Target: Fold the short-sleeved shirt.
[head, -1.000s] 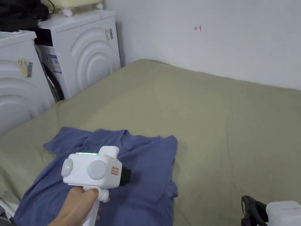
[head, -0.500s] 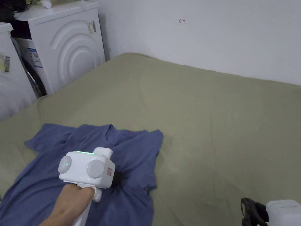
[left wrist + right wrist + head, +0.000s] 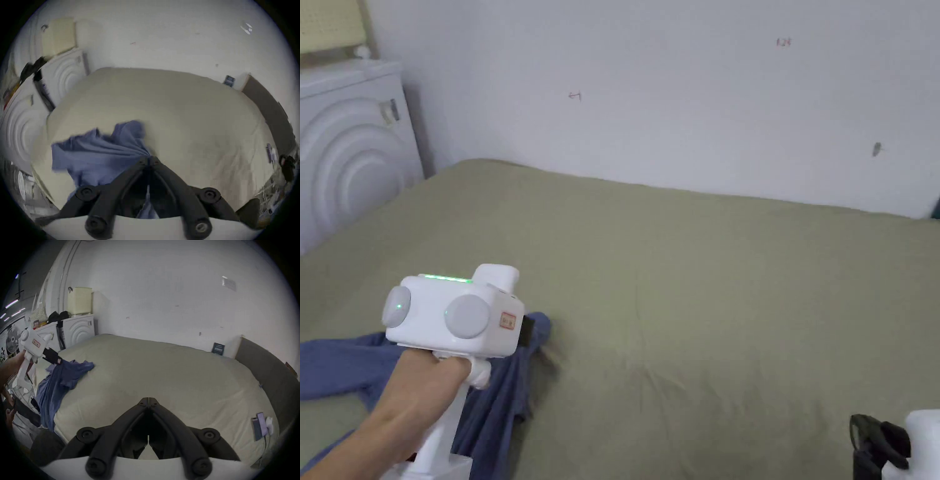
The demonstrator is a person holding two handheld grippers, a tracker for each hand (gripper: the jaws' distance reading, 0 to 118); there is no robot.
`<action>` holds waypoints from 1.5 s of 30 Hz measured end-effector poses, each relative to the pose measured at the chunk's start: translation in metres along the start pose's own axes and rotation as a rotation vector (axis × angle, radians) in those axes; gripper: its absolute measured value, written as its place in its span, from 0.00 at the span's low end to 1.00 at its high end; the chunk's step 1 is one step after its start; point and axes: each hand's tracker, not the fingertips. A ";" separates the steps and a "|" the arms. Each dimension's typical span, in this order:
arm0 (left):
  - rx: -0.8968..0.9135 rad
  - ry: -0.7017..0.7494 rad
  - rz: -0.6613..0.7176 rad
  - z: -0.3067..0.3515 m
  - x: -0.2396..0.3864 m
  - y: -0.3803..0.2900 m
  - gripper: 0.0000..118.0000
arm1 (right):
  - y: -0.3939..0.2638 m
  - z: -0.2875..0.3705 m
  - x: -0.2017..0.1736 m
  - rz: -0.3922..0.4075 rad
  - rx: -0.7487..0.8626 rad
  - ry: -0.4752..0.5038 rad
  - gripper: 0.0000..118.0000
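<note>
Blue short-sleeved cotton shirt [image 3: 100, 152] is bunching between the left gripper [image 3: 148, 160]'s clenched jaws, trailing off the olive bedsheet [image 3: 706, 281]'s edge; the right gripper [image 3: 148, 400] is hovering closed on nothing, well apart.

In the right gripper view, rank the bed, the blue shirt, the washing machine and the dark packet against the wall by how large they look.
1. bed
2. blue shirt
3. washing machine, though it stands farther back than the shirt, so its true size is unsure
4. dark packet
</note>
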 end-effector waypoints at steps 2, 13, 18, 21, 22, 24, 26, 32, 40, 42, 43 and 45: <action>0.030 -0.061 -0.053 0.006 0.052 0.018 0.00 | -0.002 0.011 0.018 -0.022 0.003 -0.033 0.00; 0.116 -0.462 -0.275 0.011 0.294 0.070 0.00 | -0.019 0.042 0.094 -0.115 -0.001 -0.187 0.00; 0.000 -0.521 -0.313 -0.041 0.356 0.042 0.00 | -0.030 0.034 0.110 -0.141 -0.027 -0.218 0.00; -0.112 -0.489 -0.313 -0.093 0.373 0.015 0.00 | -0.037 0.025 0.116 -0.149 -0.051 -0.225 0.00; -0.138 -0.462 -0.313 -0.110 0.374 0.006 0.00 | -0.040 0.022 0.117 -0.152 -0.057 -0.223 0.00; -0.185 -0.437 -0.330 -0.138 0.375 -0.006 0.10 | -0.043 0.016 0.120 -0.159 -0.071 -0.226 0.00; -0.197 -0.414 -0.306 -0.148 0.367 -0.020 0.77 | -0.045 0.012 0.123 -0.163 -0.084 -0.224 0.00; -0.088 -0.391 -0.233 -0.109 0.317 -0.022 0.97 | -0.041 0.013 0.119 -0.176 -0.075 -0.224 0.00; 0.331 -0.171 -0.039 0.084 0.192 -0.065 0.75 | -0.024 0.049 0.088 -0.158 0.035 -0.203 0.00; 0.402 -0.086 0.022 0.114 0.168 -0.085 0.30 | -0.022 0.057 0.082 -0.174 0.065 -0.195 0.00; 0.438 -0.050 0.050 0.128 0.154 -0.096 0.00 | -0.021 0.060 0.078 -0.186 0.080 -0.190 0.00; 0.481 0.008 0.080 0.152 0.133 -0.113 0.00 | -0.019 0.066 0.071 -0.201 0.102 -0.180 0.00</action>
